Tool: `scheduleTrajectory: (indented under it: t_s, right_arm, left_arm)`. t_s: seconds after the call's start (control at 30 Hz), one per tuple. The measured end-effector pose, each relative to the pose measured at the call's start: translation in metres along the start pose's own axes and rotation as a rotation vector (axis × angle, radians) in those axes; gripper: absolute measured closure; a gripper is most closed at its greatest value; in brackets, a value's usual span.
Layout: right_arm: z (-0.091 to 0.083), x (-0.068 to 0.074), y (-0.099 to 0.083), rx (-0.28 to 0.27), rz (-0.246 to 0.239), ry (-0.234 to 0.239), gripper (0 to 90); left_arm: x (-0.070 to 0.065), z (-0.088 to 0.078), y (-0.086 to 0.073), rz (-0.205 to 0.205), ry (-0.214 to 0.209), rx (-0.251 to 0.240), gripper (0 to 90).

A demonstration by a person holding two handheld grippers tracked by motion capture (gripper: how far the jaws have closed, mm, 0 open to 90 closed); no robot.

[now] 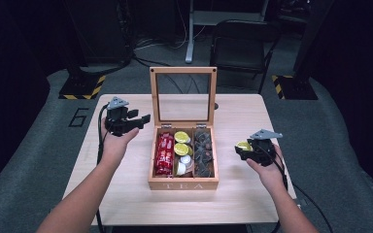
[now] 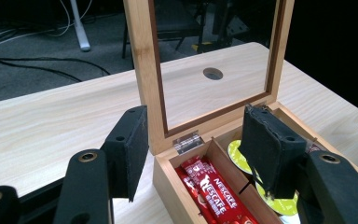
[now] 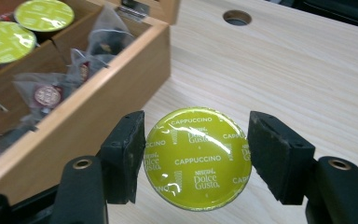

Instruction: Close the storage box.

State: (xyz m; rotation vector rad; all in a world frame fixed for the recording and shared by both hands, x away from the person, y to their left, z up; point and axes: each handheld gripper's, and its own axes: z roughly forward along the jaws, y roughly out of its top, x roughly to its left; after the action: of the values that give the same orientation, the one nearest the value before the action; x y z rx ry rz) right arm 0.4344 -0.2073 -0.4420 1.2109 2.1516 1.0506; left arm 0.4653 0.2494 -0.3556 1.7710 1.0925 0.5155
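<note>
Presently, catalogued view by view:

- High view: wooden tea box at mid-table, glass lid standing upright. Right gripper carries a lime-topped coffee capsule just right of the box, off the table. Left gripper hangs left of the lid, nothing in it. The right hand is the one nearer to the work.
- Left gripper view: jaws apart and empty, pads framing the lid's hinge; red Nescafé sticks lie in the nearest compartment.
- Right gripper view: jaws closed on the capsule, one pad at each side of its round rim, foil face up. The box wall lies to the left of the fingers; two matching capsules sit in the middle compartment beyond the tea-bag section. My reading: any move to the box runs leftward over that wall.
</note>
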Motion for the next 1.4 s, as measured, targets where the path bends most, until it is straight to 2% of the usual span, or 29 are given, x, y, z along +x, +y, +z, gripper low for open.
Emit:
scheduleTrajectory:
  t_s: [0.53,0.63,0.83,0.93,0.97,1.0,1.1,1.17,1.4]
  right_arm:
    - [0.002,-0.025,-0.026,0.029,0.071,-0.066,37.1]
    - [0.003,-0.026,-0.029,0.032,0.073,-0.075,37.0]
    - [0.004,-0.023,-0.037,0.045,0.045,-0.112,37.0]
    - [0.004,-0.023,-0.039,0.053,0.033,-0.107,37.0]
    - [0.005,-0.022,-0.039,0.054,0.045,-0.107,37.0]
    - [0.005,-0.023,-0.041,0.059,0.032,-0.110,37.0]
    - [0.006,-0.024,-0.044,0.060,0.053,-0.102,37.0]
    - [0.006,-0.025,-0.045,0.061,0.041,-0.103,37.0]
    - [0.009,-0.026,-0.052,0.070,0.071,-0.111,37.0]
  left_arm:
    - [0.000,0.000,0.000,0.001,0.000,0.000,41.7]
    - [0.000,-0.001,0.000,0.000,-0.002,0.001,41.7]
    - [-0.001,0.000,0.000,-0.001,-0.001,0.001,41.7]
    - [-0.001,0.000,-0.001,0.001,0.000,-0.001,41.7]
    - [-0.001,0.000,-0.001,-0.001,0.001,0.000,41.7]
    - [-0.001,0.000,-0.002,-0.001,0.002,-0.002,41.7]
    - [0.000,0.000,-0.002,0.002,0.003,0.000,41.7]
    - [-0.001,0.000,-0.002,-0.003,0.003,-0.001,41.7]
    - [-0.001,0.001,-0.003,0.001,0.000,0.005,41.7]
